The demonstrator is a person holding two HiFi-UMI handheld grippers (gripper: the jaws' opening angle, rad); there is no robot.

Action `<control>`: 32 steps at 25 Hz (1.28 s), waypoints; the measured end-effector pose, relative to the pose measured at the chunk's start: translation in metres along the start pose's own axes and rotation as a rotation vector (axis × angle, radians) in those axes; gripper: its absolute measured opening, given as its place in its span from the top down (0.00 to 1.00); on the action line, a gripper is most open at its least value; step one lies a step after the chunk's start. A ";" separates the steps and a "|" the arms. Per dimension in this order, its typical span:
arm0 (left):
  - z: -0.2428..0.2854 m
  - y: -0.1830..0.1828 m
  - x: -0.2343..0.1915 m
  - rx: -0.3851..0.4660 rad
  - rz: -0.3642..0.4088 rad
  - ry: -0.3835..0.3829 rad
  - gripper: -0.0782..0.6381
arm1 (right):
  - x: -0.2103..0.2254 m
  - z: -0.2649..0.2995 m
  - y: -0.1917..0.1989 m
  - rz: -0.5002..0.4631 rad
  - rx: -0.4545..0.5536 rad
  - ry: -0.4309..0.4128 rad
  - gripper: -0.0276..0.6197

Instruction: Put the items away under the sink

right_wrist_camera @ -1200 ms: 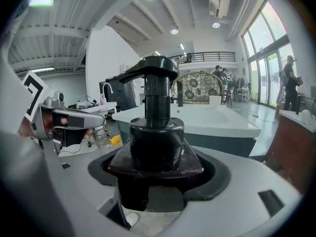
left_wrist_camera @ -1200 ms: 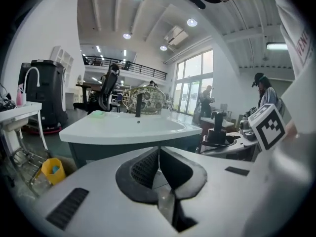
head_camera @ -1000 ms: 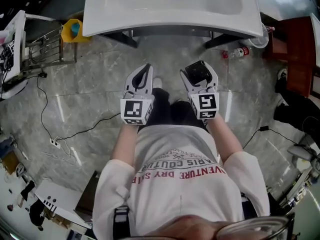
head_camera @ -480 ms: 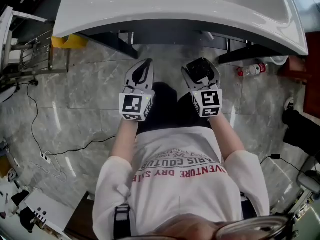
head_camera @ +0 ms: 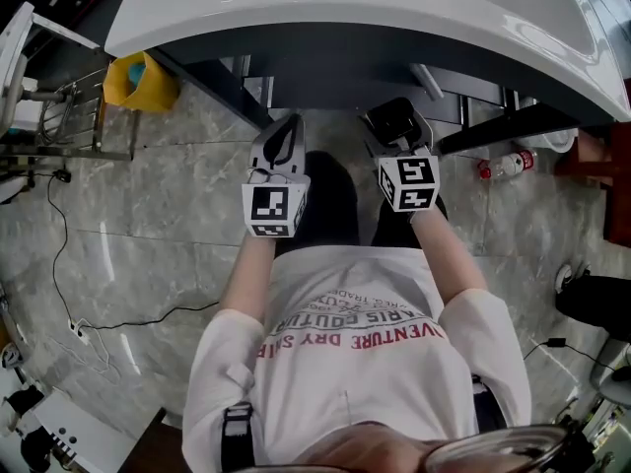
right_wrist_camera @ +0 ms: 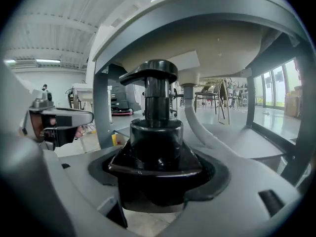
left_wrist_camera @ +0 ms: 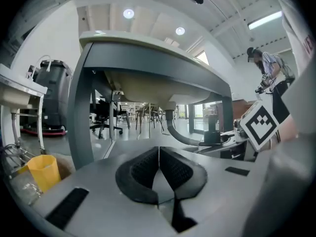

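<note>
I've moved in closer: my right claw (right_wrist_camera: 157, 176), pinching the black pump bottle (right_wrist_camera: 155, 125), now reaches under the sink (head_camera: 296, 13); my left claw (left_wrist_camera: 159, 174) is pressed together, empty.

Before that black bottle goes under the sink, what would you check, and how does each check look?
1. Hold: ok. The right gripper is closed around the shoulder of the black pump bottle.
2. Bottle upright: ok, pump head on top.
3. Spare hand free: ok. The left gripper has its jaws together with nothing between them.
4. Room on the grey shelf under the sink: cannot tell, only part of it shows.
5. Path past the drain pipe: cannot tell, it curves down just behind the bottle.
</note>
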State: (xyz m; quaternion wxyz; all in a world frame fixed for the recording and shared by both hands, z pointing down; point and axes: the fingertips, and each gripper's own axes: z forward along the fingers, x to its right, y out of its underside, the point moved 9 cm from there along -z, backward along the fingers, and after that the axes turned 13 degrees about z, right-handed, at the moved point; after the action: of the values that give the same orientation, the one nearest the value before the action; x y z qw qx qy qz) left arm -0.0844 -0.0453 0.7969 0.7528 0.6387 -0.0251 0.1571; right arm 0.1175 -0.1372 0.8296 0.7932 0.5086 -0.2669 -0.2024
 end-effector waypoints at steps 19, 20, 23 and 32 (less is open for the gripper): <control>0.002 0.029 -0.036 -0.036 -0.081 -0.034 0.85 | -0.005 0.128 -0.030 0.008 0.043 0.160 0.37; 0.002 0.031 -0.036 -0.036 -0.086 -0.034 0.85 | -0.005 0.132 -0.031 0.008 0.046 0.163 0.37; 0.002 0.038 -0.038 -0.039 -0.101 -0.034 0.85 | -0.005 0.146 -0.035 0.010 0.065 0.179 0.37; 0.004 0.054 -0.039 -0.065 -0.122 -0.031 0.85 | -0.009 0.160 -0.038 0.013 0.096 0.322 0.37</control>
State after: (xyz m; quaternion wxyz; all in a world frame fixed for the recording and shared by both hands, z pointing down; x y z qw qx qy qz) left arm -0.1352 -0.0497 0.8394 0.7807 0.6168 -0.0028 0.0999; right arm 0.0082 -0.2588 0.8475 0.8016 0.5703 -0.1489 -0.1003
